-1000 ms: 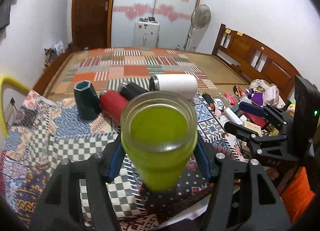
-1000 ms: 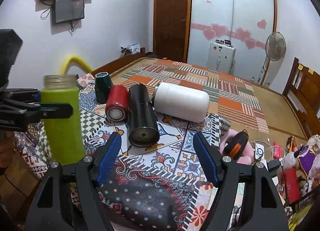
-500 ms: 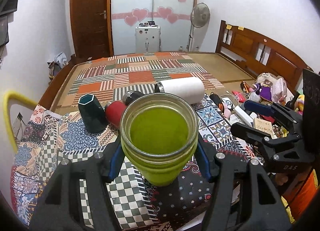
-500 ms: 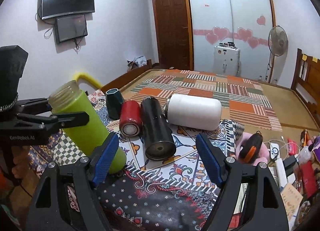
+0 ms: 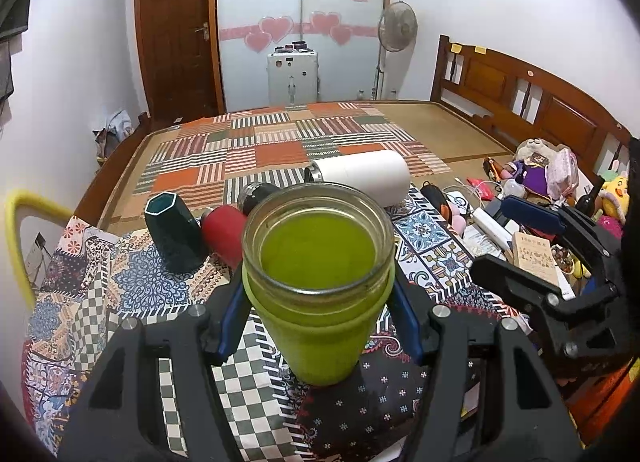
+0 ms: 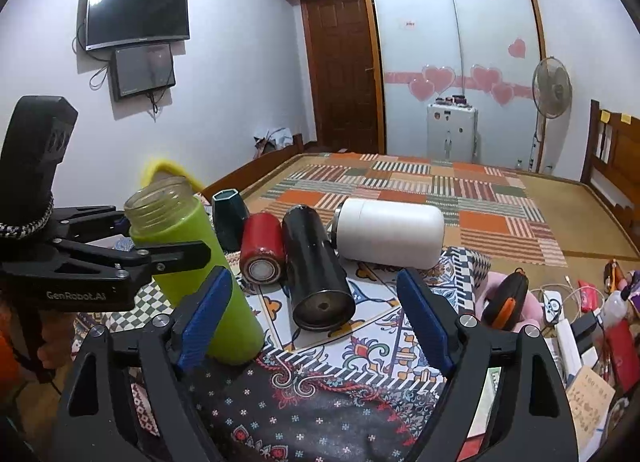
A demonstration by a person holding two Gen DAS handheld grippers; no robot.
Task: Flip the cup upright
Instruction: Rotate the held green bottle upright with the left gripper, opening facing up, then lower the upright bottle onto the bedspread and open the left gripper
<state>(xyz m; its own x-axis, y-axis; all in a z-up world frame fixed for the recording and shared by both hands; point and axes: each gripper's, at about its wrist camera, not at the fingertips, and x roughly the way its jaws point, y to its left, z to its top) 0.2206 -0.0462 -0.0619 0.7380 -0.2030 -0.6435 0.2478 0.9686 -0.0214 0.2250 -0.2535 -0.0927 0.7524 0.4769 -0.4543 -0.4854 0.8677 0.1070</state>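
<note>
My left gripper (image 5: 320, 314) is shut on a lime-green cup (image 5: 318, 282) with a clear threaded glass rim, its open mouth toward the camera. In the right wrist view this green cup (image 6: 192, 262) leans top-to-the-left over the patterned cloth, its base near the cloth; the left gripper (image 6: 168, 254) clamps its upper part. My right gripper (image 6: 312, 318) is open and empty, low over the cloth in front of a black flask (image 6: 316, 266) lying on its side.
A red flask (image 6: 262, 246) and a white flask (image 6: 390, 232) lie on their sides. A dark teal hexagonal cup (image 5: 172, 234) stands behind. The patterned cloth (image 6: 320, 402) covers the table. Clutter of small items and toys (image 5: 532, 222) lies to the right.
The green cup has tilted from upright to leaning in the left gripper and dropped toward the cloth. Both cameras have pitched upward, showing more of the room. The right gripper stays open.
</note>
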